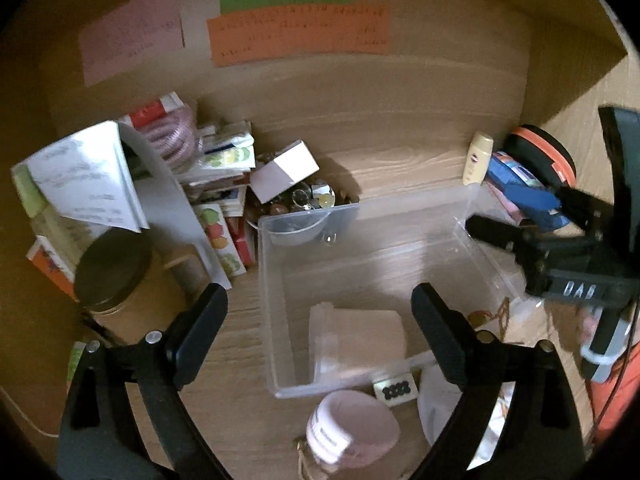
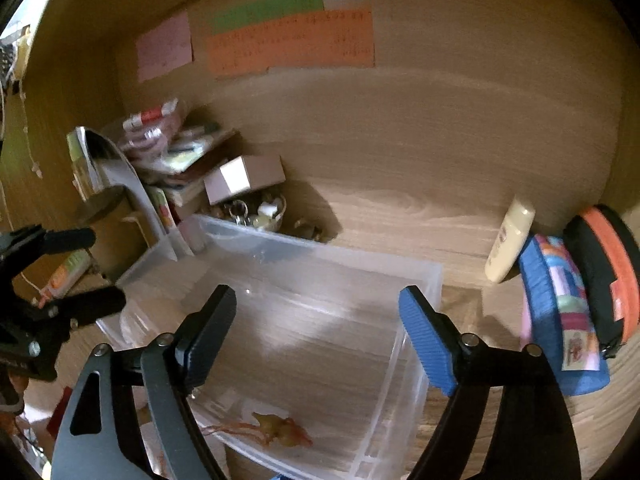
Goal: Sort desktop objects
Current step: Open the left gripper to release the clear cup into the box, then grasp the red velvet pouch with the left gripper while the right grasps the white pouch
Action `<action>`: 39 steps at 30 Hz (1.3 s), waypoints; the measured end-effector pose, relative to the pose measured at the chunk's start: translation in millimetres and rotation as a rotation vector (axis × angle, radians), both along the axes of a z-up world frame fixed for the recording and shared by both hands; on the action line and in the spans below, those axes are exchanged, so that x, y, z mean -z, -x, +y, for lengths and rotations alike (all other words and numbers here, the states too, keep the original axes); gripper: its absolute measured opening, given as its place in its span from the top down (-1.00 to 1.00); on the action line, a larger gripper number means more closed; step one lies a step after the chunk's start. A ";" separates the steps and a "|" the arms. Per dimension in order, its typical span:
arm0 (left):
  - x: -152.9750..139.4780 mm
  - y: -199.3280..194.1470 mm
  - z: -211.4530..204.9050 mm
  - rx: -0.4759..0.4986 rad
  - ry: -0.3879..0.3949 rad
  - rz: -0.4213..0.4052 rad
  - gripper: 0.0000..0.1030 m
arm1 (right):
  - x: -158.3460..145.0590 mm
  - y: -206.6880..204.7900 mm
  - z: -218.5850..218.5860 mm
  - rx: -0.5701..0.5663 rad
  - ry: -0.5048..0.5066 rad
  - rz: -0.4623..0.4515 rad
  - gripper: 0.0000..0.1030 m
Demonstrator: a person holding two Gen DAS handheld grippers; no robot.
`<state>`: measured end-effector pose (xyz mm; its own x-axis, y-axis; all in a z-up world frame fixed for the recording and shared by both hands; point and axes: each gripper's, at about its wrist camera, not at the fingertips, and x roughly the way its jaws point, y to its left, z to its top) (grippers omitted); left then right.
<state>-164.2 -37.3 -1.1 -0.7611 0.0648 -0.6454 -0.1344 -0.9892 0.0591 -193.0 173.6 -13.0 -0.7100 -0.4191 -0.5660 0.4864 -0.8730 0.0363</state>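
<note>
Clear plastic bin [image 2: 304, 280] sits under both my empty, open hand-held grippers; its thin wall could skid if nudged.

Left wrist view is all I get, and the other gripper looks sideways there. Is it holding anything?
Observer: No. The right wrist view shows the right gripper open and empty over the clear bin.
Operator: What lies in the bin below it?
Observer: A small yellow-orange trinket with red string, by the near wall.
Operator: And the blue thing on the right?
Observer: A blue pouch with a colourful patchwork side, beside a black case with an orange band.
</note>
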 end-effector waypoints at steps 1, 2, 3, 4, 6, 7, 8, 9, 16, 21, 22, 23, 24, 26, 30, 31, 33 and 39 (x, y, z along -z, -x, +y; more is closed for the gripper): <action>-2.0 -4.2 0.3 0.000 0.006 0.008 -0.84 | -5.8 -4.8 0.9 0.001 -0.001 0.018 -0.58; -4.2 -9.1 0.5 0.001 0.010 0.018 -0.86 | -11.1 -9.9 1.8 0.001 -0.001 0.035 -0.59; -7.4 -14.8 0.8 0.003 0.013 0.033 -0.88 | -16.3 -15.4 2.6 0.000 0.000 0.050 -0.60; -10.2 -19.5 -0.1 0.003 0.013 0.045 -0.90 | -21.6 -22.2 4.0 -0.002 0.004 0.065 -0.64; -15.7 -30.2 -1.1 0.009 0.009 0.069 -0.90 | -30.2 -36.1 4.9 -0.003 0.009 0.092 -0.69; -17.6 -33.7 -1.2 0.015 0.006 0.075 -0.90 | -34.3 -43.8 5.8 -0.001 0.010 0.105 -0.70; -20.0 -39.4 -1.5 0.028 -0.003 0.083 -0.91 | -37.4 -50.8 6.6 -0.001 0.011 0.115 -0.70; -21.1 -42.8 -1.9 0.034 -0.009 0.087 -0.91 | -40.9 -58.9 7.3 -0.001 0.013 0.126 -0.71; -24.8 -72.3 -11.7 0.033 -0.018 0.126 -0.95 | -51.0 -107.0 4.2 0.009 -0.004 0.191 -0.88; -16.8 -94.9 -23.7 0.028 -0.012 0.130 -0.95 | -50.3 -138.1 -2.2 0.007 -0.025 0.216 -0.89; -13.7 -99.1 -25.6 0.029 -0.010 0.126 -0.96 | -48.9 -143.0 -3.2 0.005 -0.027 0.216 -0.89; -11.0 -103.1 -26.8 0.031 -0.010 0.121 -0.96 | -47.9 -146.2 -3.8 0.004 -0.028 0.214 -0.89; -8.2 -106.2 -28.2 0.032 -0.009 0.116 -0.96 | -45.5 -150.1 -5.0 0.002 -0.030 0.208 -0.90; -1.3 -113.9 -31.8 0.033 -0.011 0.104 -0.96 | -39.8 -154.4 -7.2 0.001 -0.038 0.193 -0.90; 13.3 -121.6 -39.9 0.039 -0.041 0.068 -0.96 | -26.7 -158.0 -9.8 0.007 -0.056 0.155 -0.90; 18.3 -123.2 -41.3 0.042 -0.053 0.051 -0.96 | -22.5 -158.1 -10.2 0.010 -0.058 0.141 -0.90; 31.8 -125.8 -42.9 0.041 -0.057 0.017 -0.96 | -14.7 -156.9 -10.0 0.014 -0.061 0.112 -0.90; 67.6 -130.5 -45.1 0.042 -0.078 -0.078 -0.96 | 11.0 -155.1 -11.1 0.010 -0.070 0.037 -0.90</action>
<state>-33.7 -82.4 -68.7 -0.7044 0.1484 -0.6941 -0.1774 -0.9837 -0.0303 -37.9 162.6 -23.9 -0.7349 -0.3717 -0.5673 0.4771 -0.8778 -0.0430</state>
